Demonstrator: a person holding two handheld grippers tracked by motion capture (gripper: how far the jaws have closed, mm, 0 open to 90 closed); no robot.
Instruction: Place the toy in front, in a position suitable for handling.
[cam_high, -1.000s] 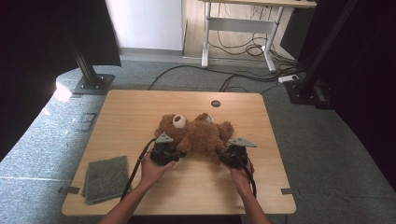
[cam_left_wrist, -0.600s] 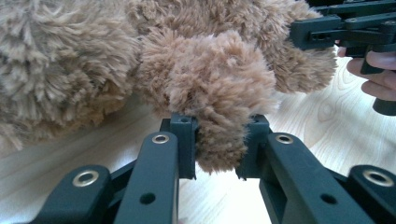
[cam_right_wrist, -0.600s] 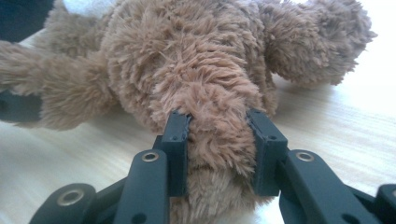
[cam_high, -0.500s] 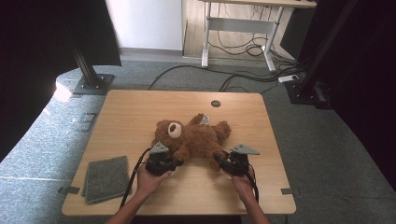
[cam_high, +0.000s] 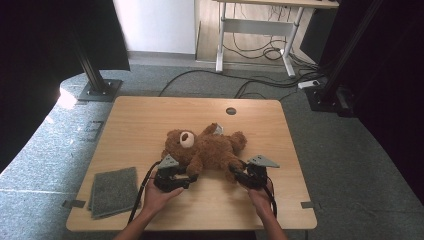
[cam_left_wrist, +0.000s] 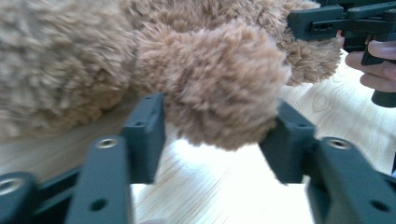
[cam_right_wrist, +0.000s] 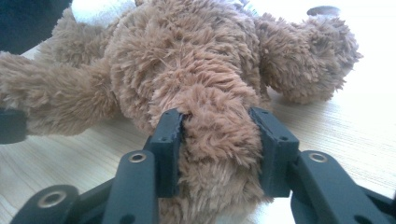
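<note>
Brown teddy bear (cam_high: 207, 147) lies on its back mid-desk, head toward the left, snout up, limbs spread. Small pale tag (cam_high: 218, 130) sticks up at its far side; any writing on it too small to read. No other readable text or brand anywhere.

Left tongs (cam_high: 186, 176) at the bear's near-left limb: in the left gripper view the jaws stand apart with the fuzzy paw (cam_left_wrist: 219, 93) between them, fur touching both pads, not squeezed flat. Right tongs (cam_high: 237, 173) at the near-right limb: in the right gripper view the jaws are closed onto the leg (cam_right_wrist: 217, 140), fur bulging between the pads.

Grey cloth (cam_high: 114, 191) lies flat at the near-left corner of the desk (cam_high: 150, 120), well apart from the bear. Round hole (cam_high: 230, 110) near the desk's far edge.
</note>
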